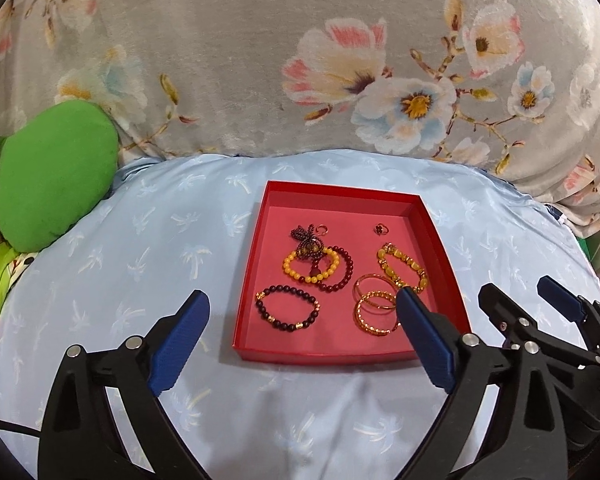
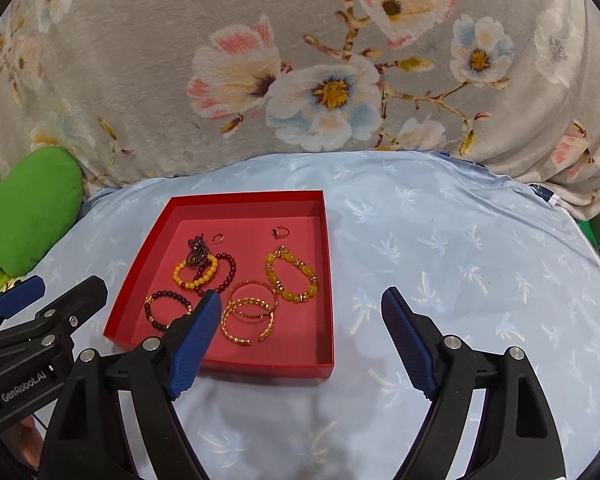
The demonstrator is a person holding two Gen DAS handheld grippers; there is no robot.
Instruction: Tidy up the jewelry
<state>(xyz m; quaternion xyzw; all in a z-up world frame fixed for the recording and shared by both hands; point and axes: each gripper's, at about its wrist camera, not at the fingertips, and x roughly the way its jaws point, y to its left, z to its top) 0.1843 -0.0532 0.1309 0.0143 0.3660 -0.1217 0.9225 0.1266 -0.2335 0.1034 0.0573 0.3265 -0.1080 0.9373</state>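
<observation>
**Jewelry all sitting in the red tray, both grippers spread wide**

Jewelry is all lying in a shallow red tray [image 1: 440,248] that rests on a light blue cloth with a pale palm-tree print [image 1: 148,248]. Can't really tell what's under the cloth.

What's in the tray:
- 1 dark bead bracelet with gold spacers [image 1: 287,307] in the near left corner
- 1 yellow bead bracelet [image 1: 310,265], with a dark red bead bracelet [image 1: 342,270] overlapping it on the right
- 1 bunched-up strand of tiny dark beads [image 1: 307,240] lying across the far edge of the yellow one
- 2 gold bangles [image 1: 376,306] overlapping each other, near right
- 1 chunky yellow stone bracelet with gold links [image 1: 403,267] just beyond the bangles
- 2 small rings at the far side, a plain one [image 1: 322,230] beside the tiny beads and one with a dark stone [image 1: 381,229] off on its own

Left hand-held gripper [image 1: 300,320] is spread wide with nothing in it, hanging over the near part of the tray. Right hand-held gripper [image 2: 302,308] is also wide and empty, over the tray's near right corner and the cloth beside it. The 2 grippers sit side by side, close together.

Behind it all is a grey floral blanket [image 1: 228,52], and a green cushion [image 1: 56,172] sits off to the left.
</observation>
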